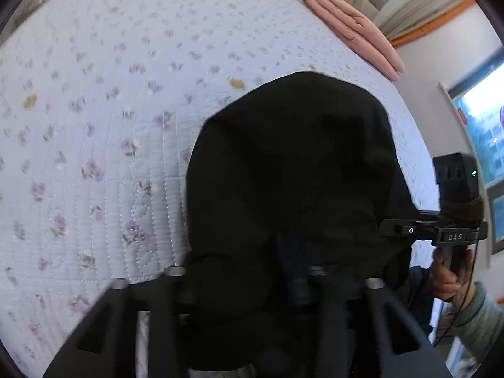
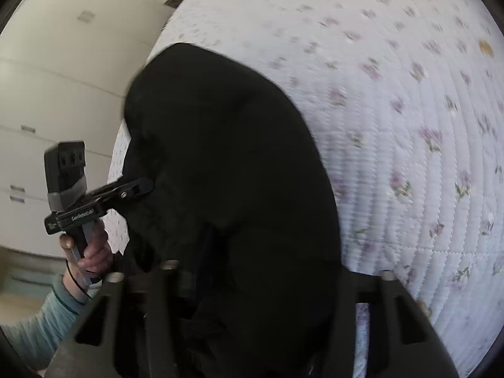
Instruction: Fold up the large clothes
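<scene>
Black garment (image 1: 293, 173) hangs over the floral bedspread (image 1: 94, 126), pinched by the left gripper (image 2: 138, 187) and right gripper (image 1: 393, 229) at opposite edges. Soft, limp, probably mid-weight; fabric detail unreadable. Keep hold at corners or hems.

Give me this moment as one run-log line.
stage: fold in progress | left gripper: shut on black garment | right gripper: shut on black garment | surface: floral quilt | also: folded pink blanket at far edge
</scene>
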Motion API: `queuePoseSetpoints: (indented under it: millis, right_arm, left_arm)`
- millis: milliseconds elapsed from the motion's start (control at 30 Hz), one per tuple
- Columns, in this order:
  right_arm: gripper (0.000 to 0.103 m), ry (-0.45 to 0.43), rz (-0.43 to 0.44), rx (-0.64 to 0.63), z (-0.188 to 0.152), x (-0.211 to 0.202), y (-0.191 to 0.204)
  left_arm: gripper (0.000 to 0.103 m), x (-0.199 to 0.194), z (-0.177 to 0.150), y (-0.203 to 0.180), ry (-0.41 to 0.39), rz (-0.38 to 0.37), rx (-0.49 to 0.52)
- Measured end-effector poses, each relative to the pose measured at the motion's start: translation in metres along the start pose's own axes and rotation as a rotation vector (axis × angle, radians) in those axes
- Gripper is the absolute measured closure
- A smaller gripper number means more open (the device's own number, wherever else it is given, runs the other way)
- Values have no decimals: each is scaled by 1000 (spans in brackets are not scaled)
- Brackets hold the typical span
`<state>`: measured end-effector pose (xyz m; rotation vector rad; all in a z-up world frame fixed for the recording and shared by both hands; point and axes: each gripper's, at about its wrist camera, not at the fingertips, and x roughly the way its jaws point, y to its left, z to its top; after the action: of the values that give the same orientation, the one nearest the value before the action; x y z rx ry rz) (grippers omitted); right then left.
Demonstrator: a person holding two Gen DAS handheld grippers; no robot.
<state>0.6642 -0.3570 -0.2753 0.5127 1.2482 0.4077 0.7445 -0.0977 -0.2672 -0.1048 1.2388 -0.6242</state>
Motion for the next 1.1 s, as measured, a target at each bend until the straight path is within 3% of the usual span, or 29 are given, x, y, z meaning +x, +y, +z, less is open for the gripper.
queuePoseSetpoints:
  millis: [167, 400, 533, 700, 800, 900, 933, 1000, 1033, 1100]
  right_arm:
    - [80, -60, -43, -75, -18, -26, 35]
    - [85, -162, -84, -190, -67, -90, 100]
    - [86, -214, -115, -276, -116, -126, 142]
    - [88, -249, -203, -424, -192, -158, 185]
    - [89, -247, -310, -539, -242, -168, 198]
    - [89, -239, -462, -653, -288, -159, 202]
    - [88, -228, -520, -690, -300, -153, 200]
    - [83, -172, -685, -759, -330, -133, 186]
    - [84, -125, -733, -764, -340, -126, 176]
    - [83, -32, -768, -722, -358, -119, 153]
  left_arm:
    - [87, -39, -13, -27, -73, 55, 57]
    - [88, -124, -52, -71, -191, 66, 123]
    - [88, -183, -95, -96, -254, 46, 155]
    - [88, -228, -154, -125, -257, 49, 232]
    - [88, -239, -202, -136, -205, 48, 272]
    - [88, -228, -252, -139, -84, 58, 295]
    - [88, -216, -276, -136, -14, 96, 309]
    - [88, -194, -306, -127, 97, 163, 313]
    - [88, -179, -325, -117, 177, 193, 297]
    - [88, -169, -343, -104, 244, 227, 266]
